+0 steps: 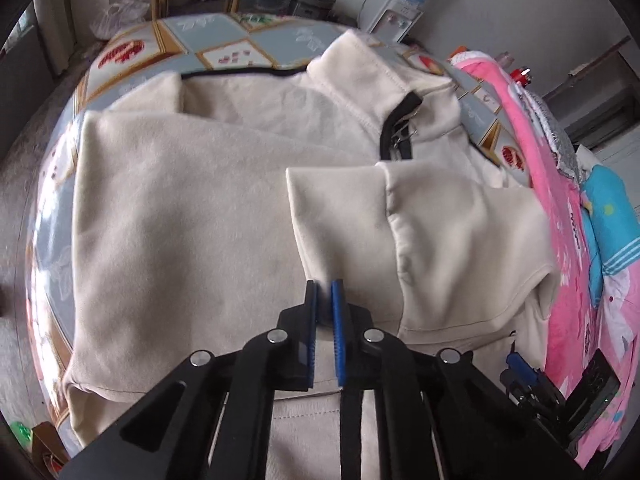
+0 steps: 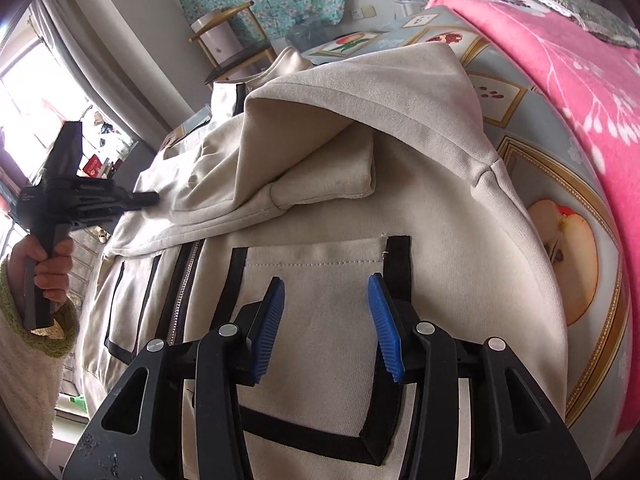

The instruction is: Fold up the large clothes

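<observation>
A cream zip jacket [image 1: 180,208] with black trim lies spread on the table, its collar [image 1: 360,76] at the far side. One sleeve [image 1: 360,216] is folded across the body. My left gripper [image 1: 325,286] is nearly shut at the sleeve's near edge; a thin gap shows between the blue pads, and I cannot tell if cloth is pinched. In the right wrist view the jacket [image 2: 440,208] fills the frame, with a black-edged pocket [image 2: 320,280]. My right gripper [image 2: 326,282] is open just above that pocket, holding nothing. The left gripper [image 2: 148,199] shows at the left, at the folded sleeve.
The table carries a fruit-patterned cloth [image 1: 224,36] [image 2: 560,216]. A pink blanket [image 1: 560,216] [image 2: 560,48] and a blue garment [image 1: 608,208] lie along the right side. A water dispenser [image 1: 400,16], a wooden stand [image 2: 236,52] and a window stand beyond.
</observation>
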`<state>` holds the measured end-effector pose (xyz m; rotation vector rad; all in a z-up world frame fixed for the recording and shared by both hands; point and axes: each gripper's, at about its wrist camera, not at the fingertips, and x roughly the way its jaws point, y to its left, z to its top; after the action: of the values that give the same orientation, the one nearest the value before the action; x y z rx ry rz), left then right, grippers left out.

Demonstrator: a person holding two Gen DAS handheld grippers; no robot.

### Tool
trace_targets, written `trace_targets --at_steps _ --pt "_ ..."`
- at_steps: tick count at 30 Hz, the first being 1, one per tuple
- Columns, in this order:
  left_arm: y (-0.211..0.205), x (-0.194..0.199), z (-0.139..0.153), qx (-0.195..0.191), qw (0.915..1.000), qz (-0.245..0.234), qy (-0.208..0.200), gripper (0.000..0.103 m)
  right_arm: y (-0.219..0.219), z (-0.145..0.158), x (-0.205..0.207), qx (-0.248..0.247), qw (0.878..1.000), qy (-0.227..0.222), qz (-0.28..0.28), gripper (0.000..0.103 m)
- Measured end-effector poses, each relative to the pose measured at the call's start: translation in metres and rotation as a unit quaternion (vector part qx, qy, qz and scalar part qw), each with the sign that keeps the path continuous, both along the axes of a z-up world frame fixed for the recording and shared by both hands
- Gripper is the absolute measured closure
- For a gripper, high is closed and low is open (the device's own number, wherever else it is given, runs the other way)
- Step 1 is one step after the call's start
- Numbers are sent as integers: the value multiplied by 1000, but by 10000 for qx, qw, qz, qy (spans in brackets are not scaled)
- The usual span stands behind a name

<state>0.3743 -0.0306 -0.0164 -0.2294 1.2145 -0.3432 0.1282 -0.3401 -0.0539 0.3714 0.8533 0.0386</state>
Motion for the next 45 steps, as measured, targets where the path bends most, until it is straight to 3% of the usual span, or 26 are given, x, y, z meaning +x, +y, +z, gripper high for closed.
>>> trace_targets --at_steps 2,5,7,11,15,22,25,27,30,33,38,42,43,44,45 --pt "7 -6 28 -110 9991 -40 -408 97 1 0 1 -60 10000 26 13 60" --pt "22 -16 68 129 9945 11 -1035 97 3 0 2 -141 9999 38 41 60" --pt "39 -20 80 260 9918 122 -1245 97 3 -1 2 -179 9998 24 54 60" --pt "67 -18 54 600 9929 283 -992 97 5 -1 2 -245 9997 9 55 60" --pt "86 -24 21 559 9952 416 -692 97 7 0 6 -309 9995 66 55 60" --pt "103 -38 24 550 9935 573 -810 97 11 1 11 -510 9985 171 96 60" --pt "105 -36 5 622 9952 506 -556 97 11 5 12 -604 9976 331 24 60" --pt "104 -38 -5 685 9953 464 -503 97 4 20 8 -379 9989 284 -26 60" --pt "103 -45 -4 731 9943 405 -660 97 -13 52 8 34 9999 136 10 59" --pt "102 -51 8 801 9919 347 -928 97 -39 79 32 0 9997 129 -218 52" --pt "99 -56 16 947 9869 344 -1259 97 -95 69 110 199 9953 457 -824 53" --pt "96 -61 21 1121 9801 250 -1619 97 -116 42 160 160 9904 770 -1139 59" --pt "97 -63 23 1186 9778 248 -1708 97 -117 37 168 84 9893 846 -1182 68" --pt "99 -65 24 1212 9764 252 -1772 97 -119 32 174 79 9890 882 -1182 84" --pt "101 -65 24 1207 9763 252 -1779 97 -119 29 177 97 9895 867 -1151 92"
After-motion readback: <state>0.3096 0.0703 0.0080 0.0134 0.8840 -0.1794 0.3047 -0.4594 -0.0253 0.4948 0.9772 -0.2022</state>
